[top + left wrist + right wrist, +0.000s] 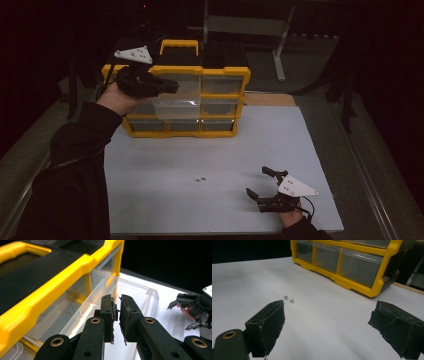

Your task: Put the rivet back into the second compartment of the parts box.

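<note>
A yellow organiser cabinet (225, 70) with clear drawers stands at the back left of the white mat. One clear drawer (177, 106) in its upper row is pulled out. My left gripper (172, 86) hovers just above that drawer. In the left gripper view the drawer (150, 292) lies under the gripper (117, 300), whose jaws are shut to a thin slit; I cannot make out anything between them. Two small silver screws (201, 179) lie on the mat. My right gripper (256, 181) rests low at the front right, open, with the screws (288, 298) just beyond its left jaw.
The white mat (210, 150) covers most of the table, and a wooden strip (270, 99) shows behind it. A grey metal stand (280, 50) is at the back. Dark floor and table edges surround the mat.
</note>
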The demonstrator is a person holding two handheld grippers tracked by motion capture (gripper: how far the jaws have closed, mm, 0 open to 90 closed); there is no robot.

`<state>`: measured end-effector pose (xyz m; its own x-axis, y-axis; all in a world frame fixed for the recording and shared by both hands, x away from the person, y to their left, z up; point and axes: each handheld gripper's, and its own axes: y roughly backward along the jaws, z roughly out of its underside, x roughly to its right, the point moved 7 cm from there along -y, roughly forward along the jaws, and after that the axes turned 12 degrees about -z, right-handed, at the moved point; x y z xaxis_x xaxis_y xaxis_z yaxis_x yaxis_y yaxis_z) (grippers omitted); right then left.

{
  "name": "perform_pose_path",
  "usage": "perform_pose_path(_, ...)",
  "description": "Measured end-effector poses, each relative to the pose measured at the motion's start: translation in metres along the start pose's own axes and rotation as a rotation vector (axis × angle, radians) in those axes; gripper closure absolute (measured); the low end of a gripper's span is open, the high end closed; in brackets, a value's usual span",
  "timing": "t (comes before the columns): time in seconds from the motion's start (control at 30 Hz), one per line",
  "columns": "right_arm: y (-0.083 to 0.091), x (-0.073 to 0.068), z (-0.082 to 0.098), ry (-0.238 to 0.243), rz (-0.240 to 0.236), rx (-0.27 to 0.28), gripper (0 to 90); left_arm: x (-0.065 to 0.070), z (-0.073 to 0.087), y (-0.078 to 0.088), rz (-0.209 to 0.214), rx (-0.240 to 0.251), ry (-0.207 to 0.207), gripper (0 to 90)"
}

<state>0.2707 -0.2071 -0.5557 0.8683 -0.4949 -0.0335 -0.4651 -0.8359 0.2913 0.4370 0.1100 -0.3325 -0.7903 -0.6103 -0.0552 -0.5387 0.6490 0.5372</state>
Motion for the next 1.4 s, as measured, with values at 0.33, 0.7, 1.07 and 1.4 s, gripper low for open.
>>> perform_pose_path(0.33,0.002,0.001,0.0,-0.003,0.001,0.003,10.5,-0.002,-0.004,0.002,-0.031,-0.028,0.01,61.6)
perform_pose_path(0.7,0.002,0.001,-0.001,-0.002,0.004,0.002,10.4,0.003,-0.004,0.024,-0.049,0.045,0.032,15.2)
perform_pose_path(1.07,0.002,0.0,-0.001,0.0,0.006,0.001,10.5,0.013,0.017,0.046,-0.051,0.055,0.048,0.0)
perform_pose_path(1.4,0.001,0.0,-0.001,-0.002,0.004,-0.001,10.5,0.023,0.047,0.063,-0.043,0.082,0.052,0.0)
